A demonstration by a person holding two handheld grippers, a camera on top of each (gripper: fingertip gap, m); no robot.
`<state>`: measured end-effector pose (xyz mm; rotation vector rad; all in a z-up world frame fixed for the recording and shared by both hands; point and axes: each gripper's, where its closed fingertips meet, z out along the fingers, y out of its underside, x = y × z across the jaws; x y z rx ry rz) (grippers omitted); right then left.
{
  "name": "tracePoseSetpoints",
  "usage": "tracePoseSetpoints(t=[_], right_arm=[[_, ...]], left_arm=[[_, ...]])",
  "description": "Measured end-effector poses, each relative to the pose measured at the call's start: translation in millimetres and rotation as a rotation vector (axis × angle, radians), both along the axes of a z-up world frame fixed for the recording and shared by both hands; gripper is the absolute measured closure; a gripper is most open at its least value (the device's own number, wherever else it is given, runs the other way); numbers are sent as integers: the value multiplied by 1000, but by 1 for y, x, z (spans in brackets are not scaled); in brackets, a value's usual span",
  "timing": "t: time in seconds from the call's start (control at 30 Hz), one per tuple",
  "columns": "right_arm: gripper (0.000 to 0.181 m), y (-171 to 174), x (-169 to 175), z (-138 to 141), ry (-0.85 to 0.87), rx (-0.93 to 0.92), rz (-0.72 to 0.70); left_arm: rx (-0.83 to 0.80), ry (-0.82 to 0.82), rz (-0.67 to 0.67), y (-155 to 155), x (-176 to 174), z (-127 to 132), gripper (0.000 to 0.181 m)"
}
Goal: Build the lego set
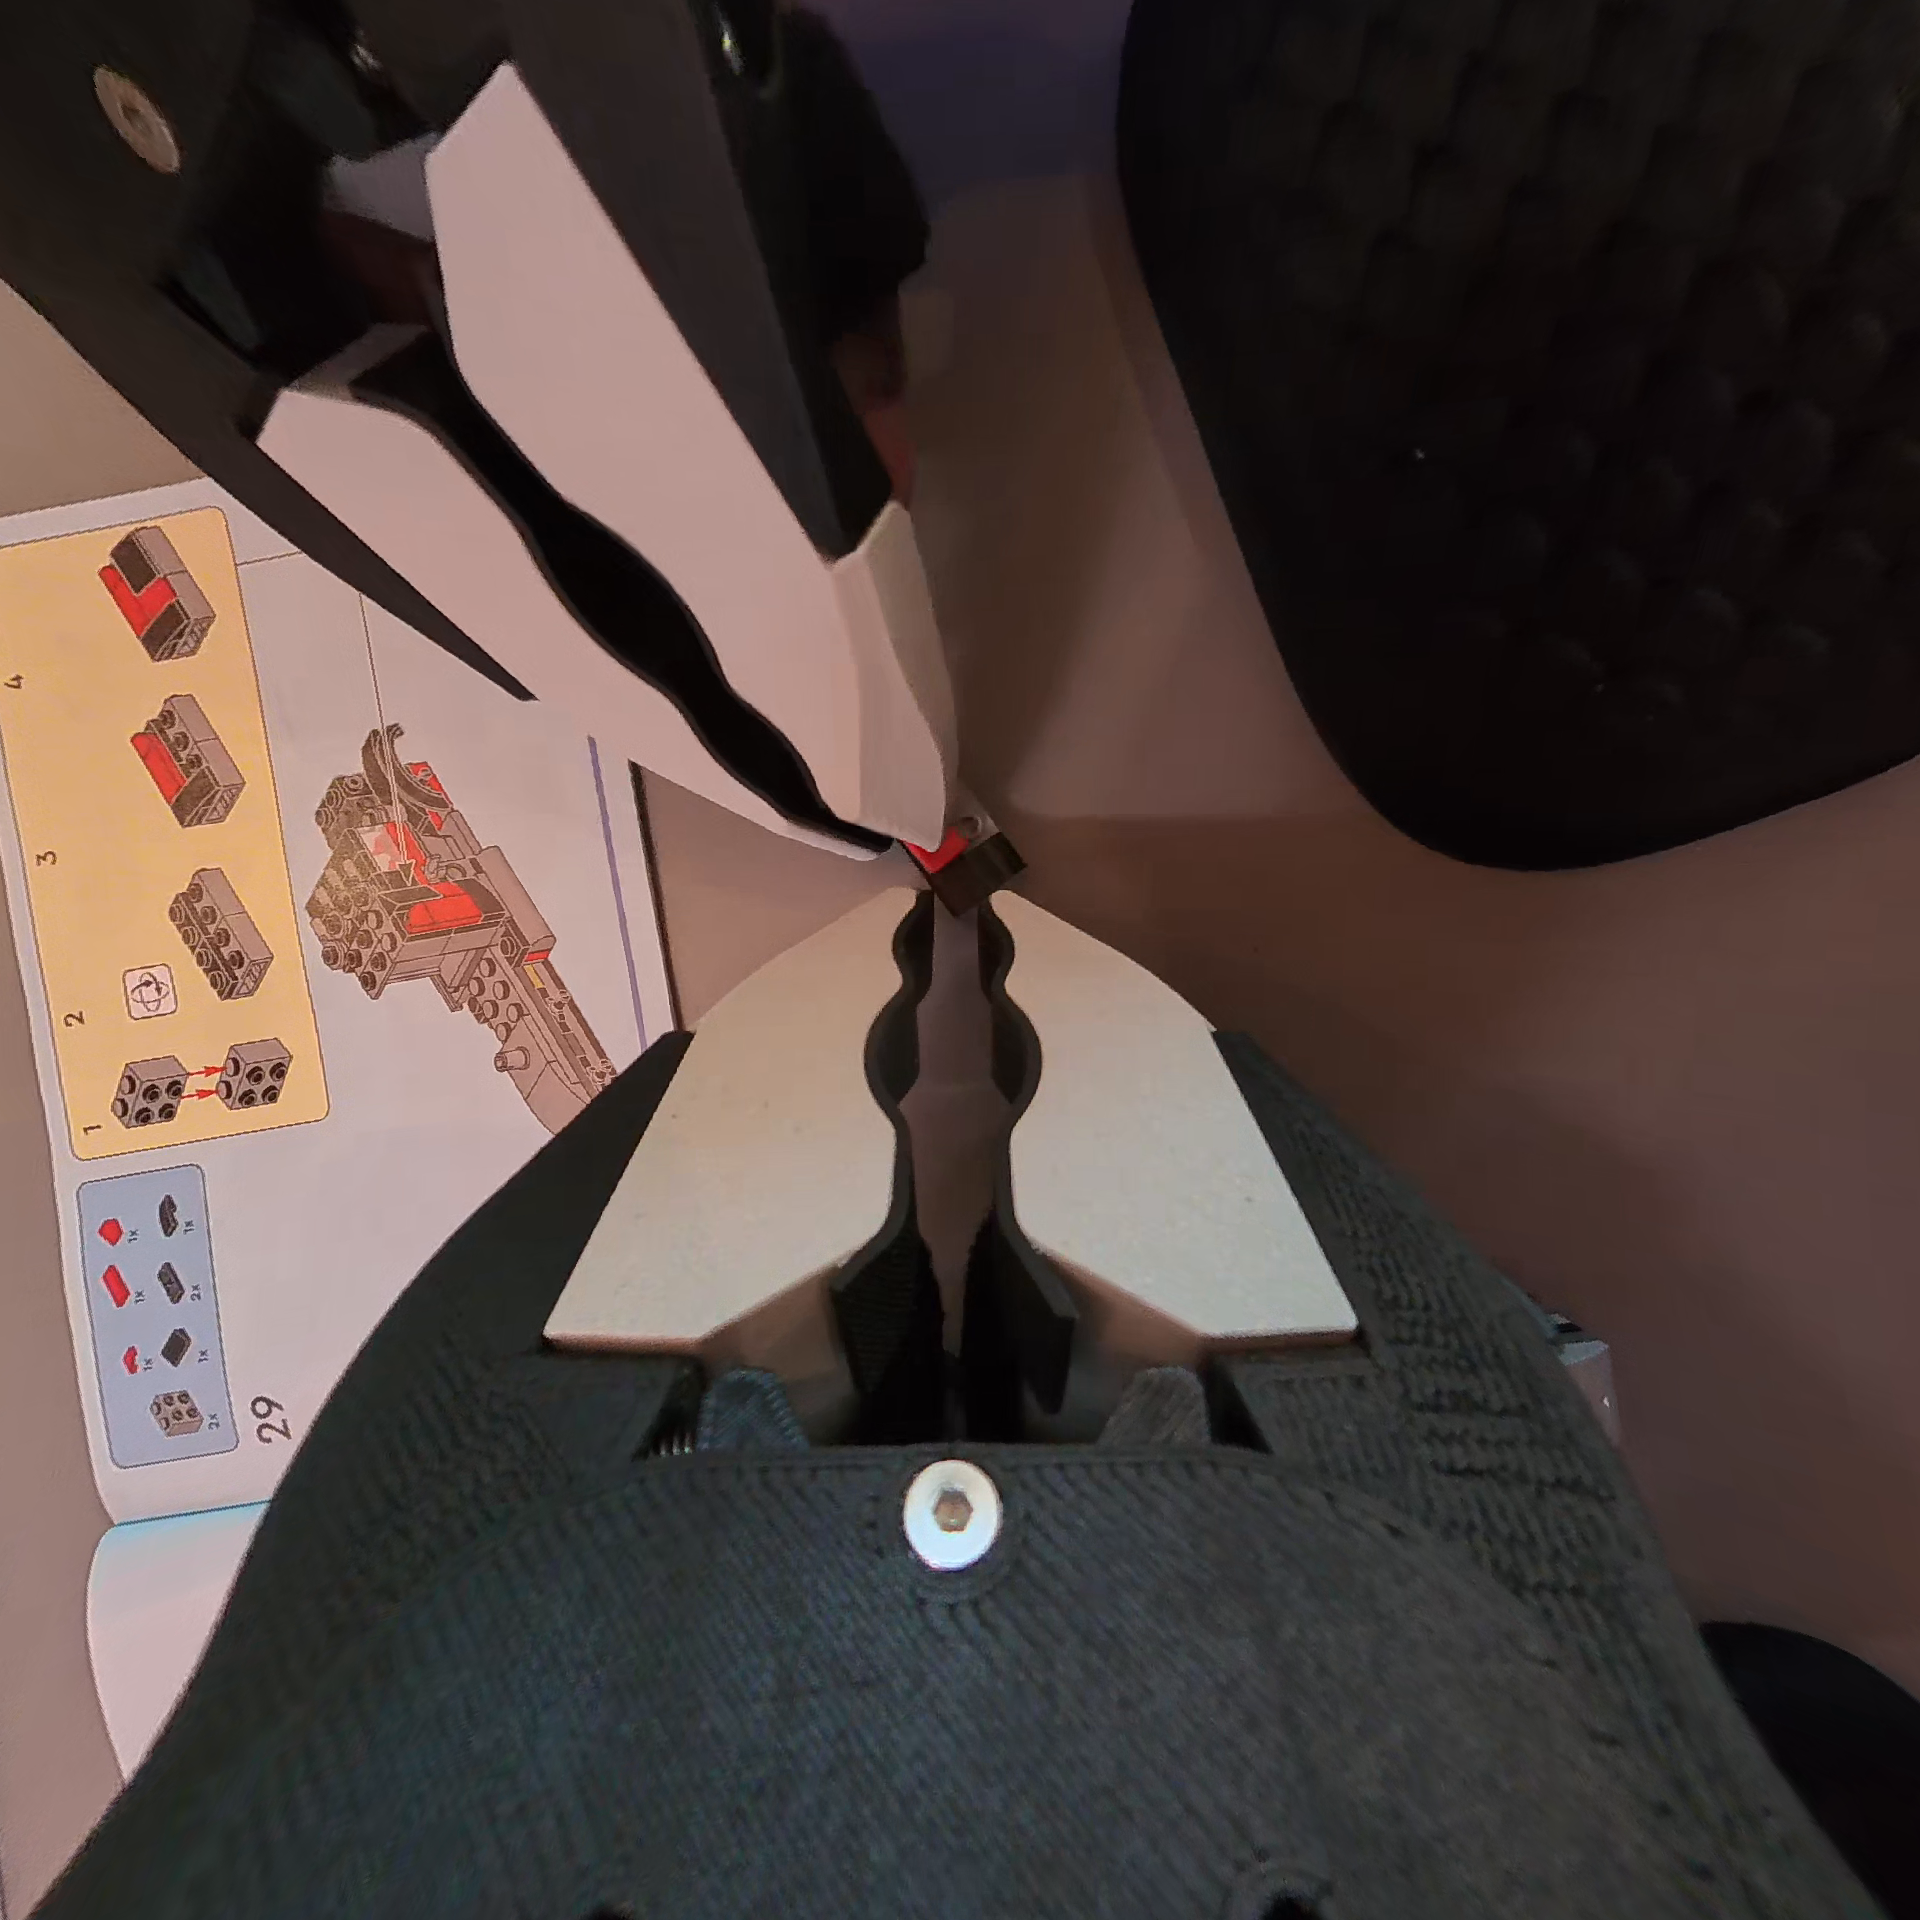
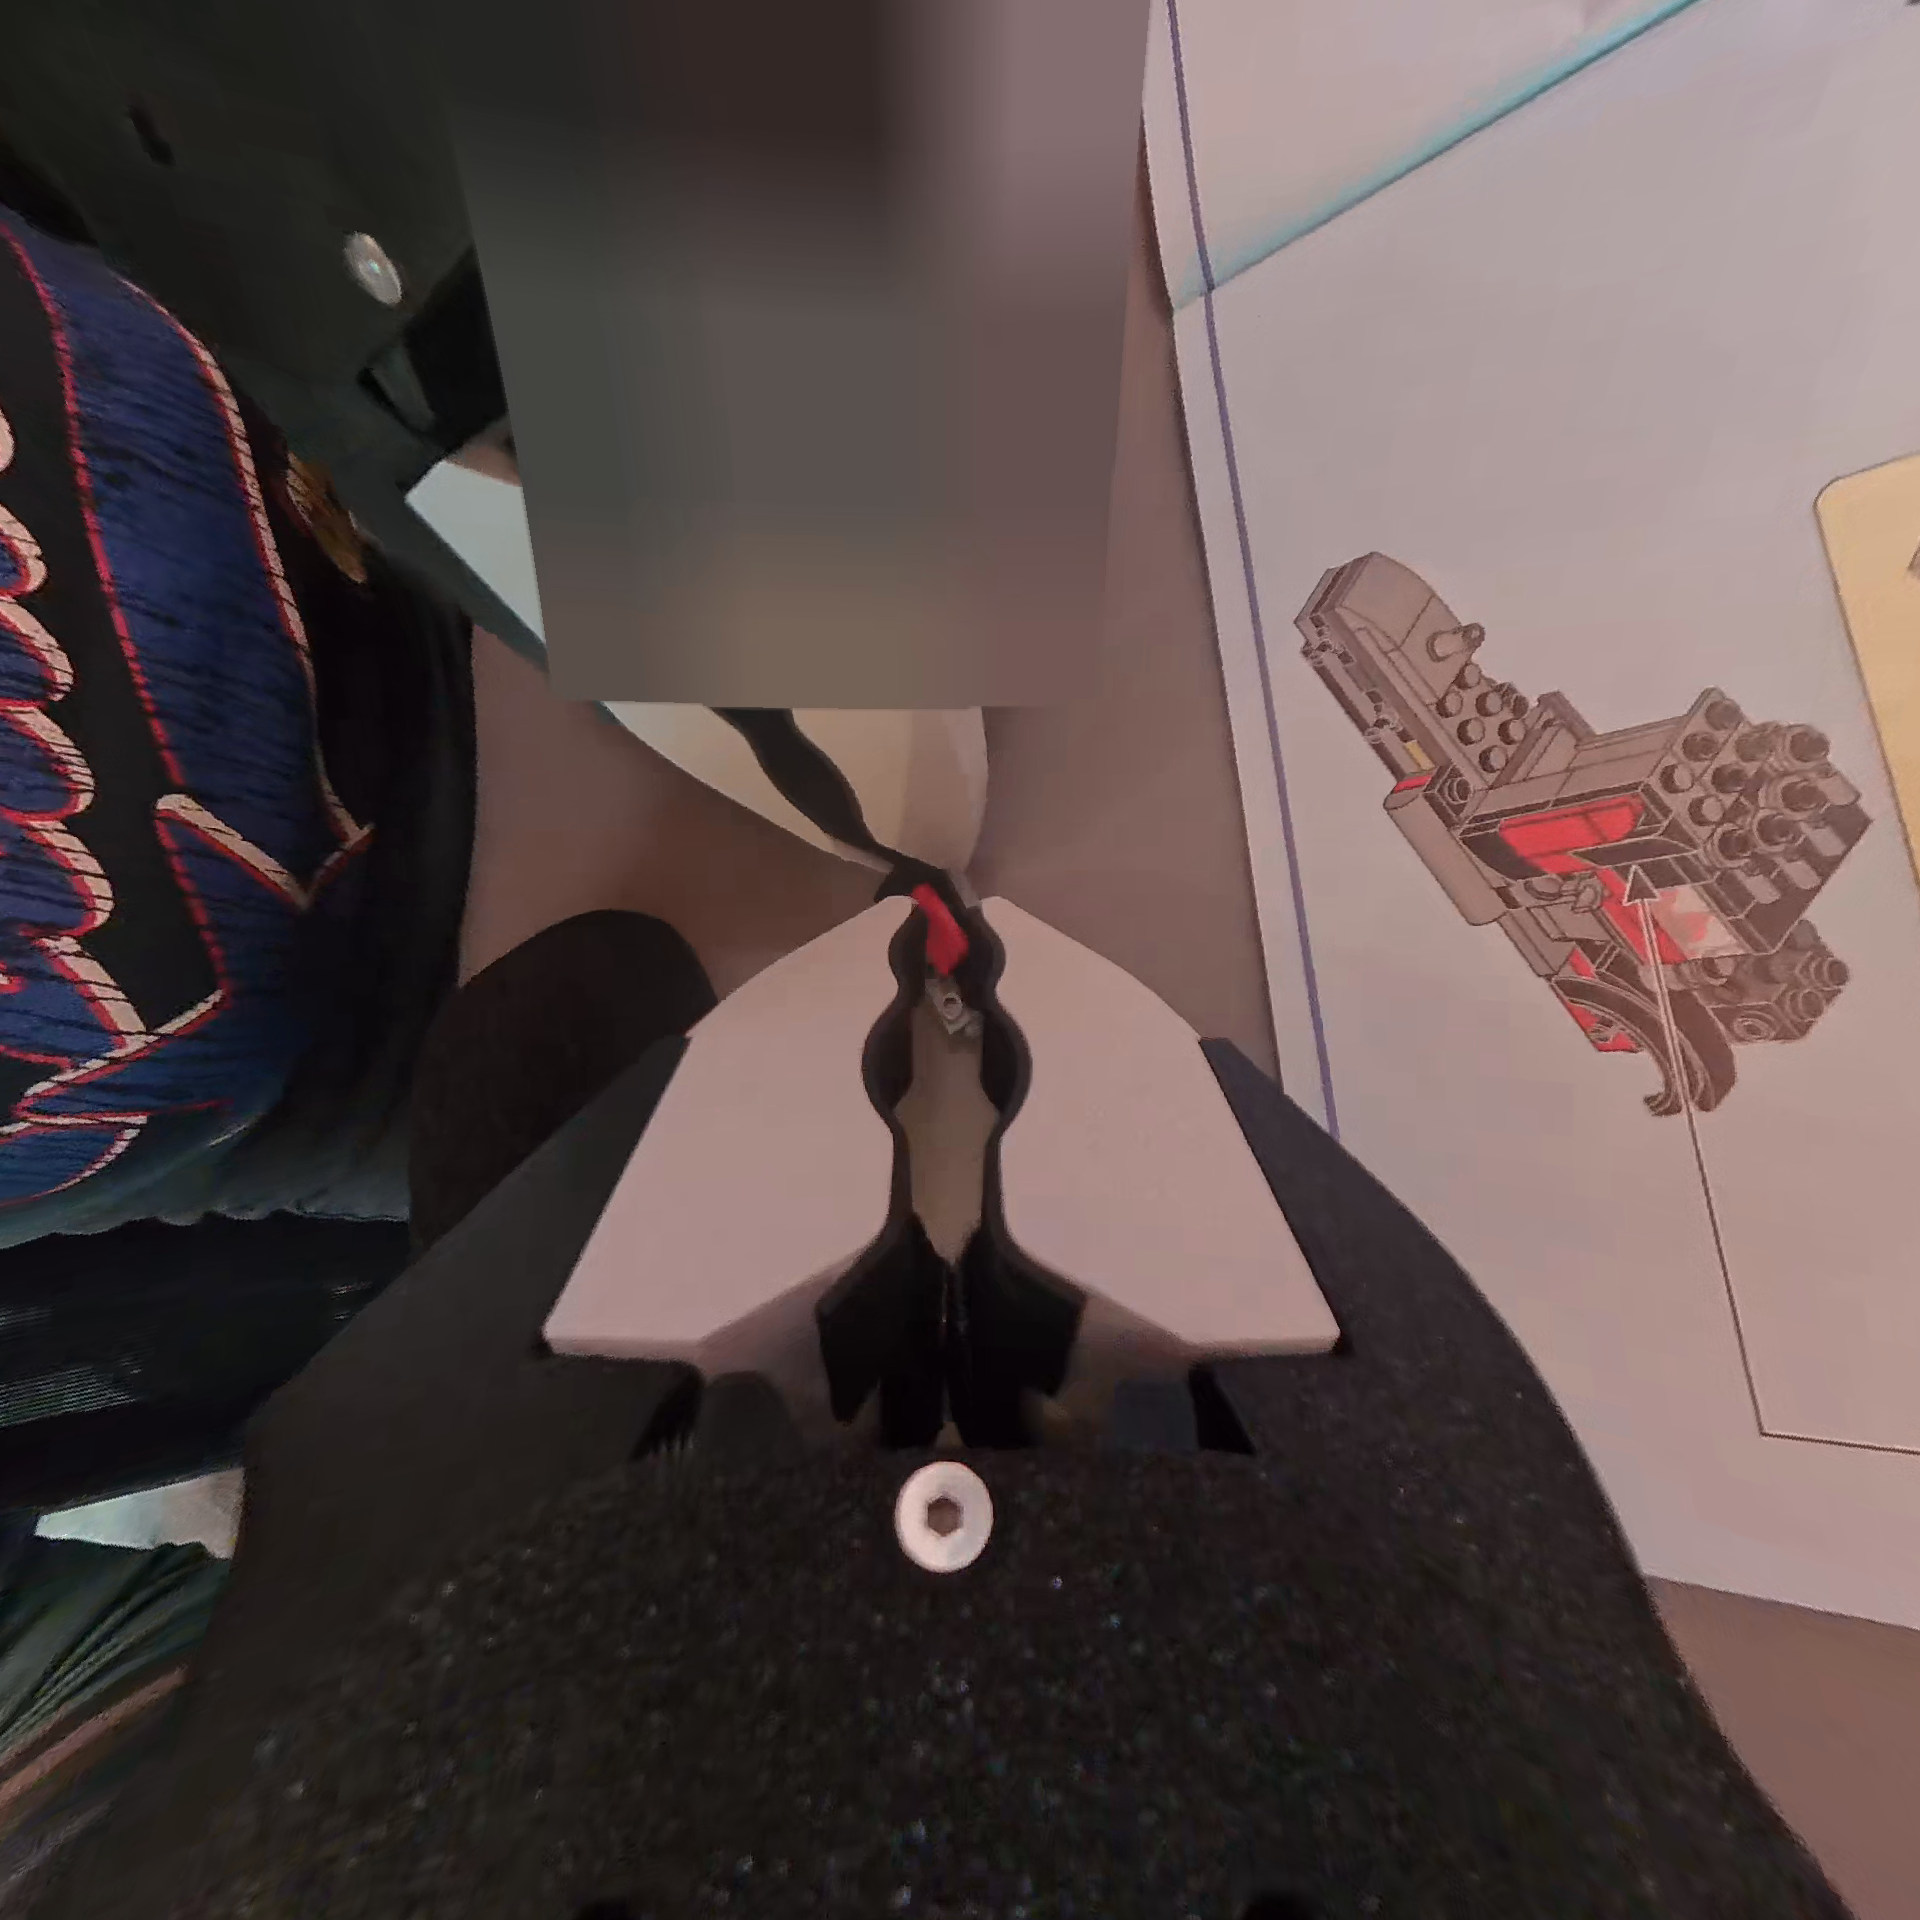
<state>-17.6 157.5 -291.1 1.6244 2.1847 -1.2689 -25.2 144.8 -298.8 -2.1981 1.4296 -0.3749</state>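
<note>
In the left wrist view my left gripper (image 1: 956,906) is shut on a small black lego piece (image 1: 979,871) at its fingertips. My right gripper (image 1: 888,844) comes in from the upper left, tip to tip with it, and holds a red piece (image 1: 928,854) that touches the black one. A bit of grey piece (image 1: 971,824) shows above them. In the right wrist view my right gripper (image 2: 940,914) is shut on the red piece (image 2: 943,935), with a small grey piece (image 2: 954,1008) behind it between the fingers. The left gripper (image 2: 904,868) meets it from above. Both are held above the table.
The open instruction booklet (image 1: 312,935) lies on the table to the left, and it shows at the right in the right wrist view (image 2: 1558,831). A dark textured mass (image 1: 1558,416) fills the upper right. A person's blue and red printed shirt (image 2: 156,727) is at the left.
</note>
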Motion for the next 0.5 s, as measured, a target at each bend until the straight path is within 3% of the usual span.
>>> tracePoseSetpoints(t=[0.5], right_arm=[[173,0,2,0,-105,-108,-121]], left_arm=[[12,24,-13,0,-1,-2,174]])
